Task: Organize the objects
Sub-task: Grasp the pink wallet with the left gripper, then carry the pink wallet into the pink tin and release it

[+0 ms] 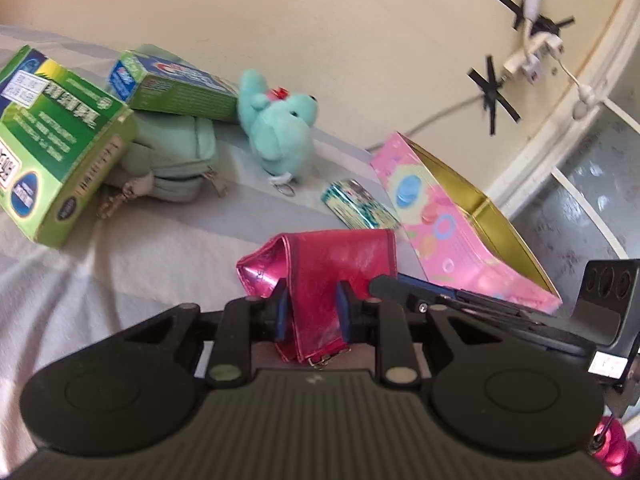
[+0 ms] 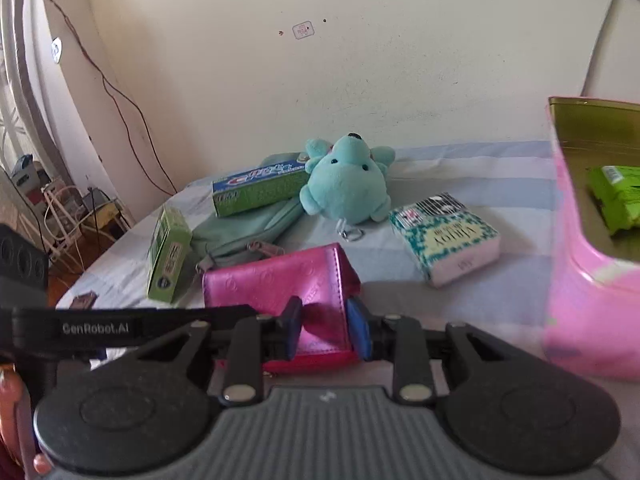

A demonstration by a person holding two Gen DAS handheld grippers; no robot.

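A shiny pink wallet (image 1: 340, 256) lies on the striped bed sheet (image 1: 140, 264), just left of an open pink floral tin (image 1: 448, 232). My left gripper (image 1: 312, 316) is shut on the wallet's near end, both blue pads pressing its sides. In the right wrist view the same wallet (image 2: 276, 284) sits between the pads of my right gripper (image 2: 326, 328), which is shut on its right corner. The tin (image 2: 580, 300) stands at the right, with a green packet (image 2: 616, 196) inside it.
Behind the wallet lie a teal plush toy (image 2: 348, 184), a patterned tissue pack (image 2: 444, 236), a toothpaste box (image 2: 256, 188), a green carton (image 2: 168, 256) and a pale green pouch (image 2: 248, 232). The wall is close behind. The bed's edge drops off at the left.
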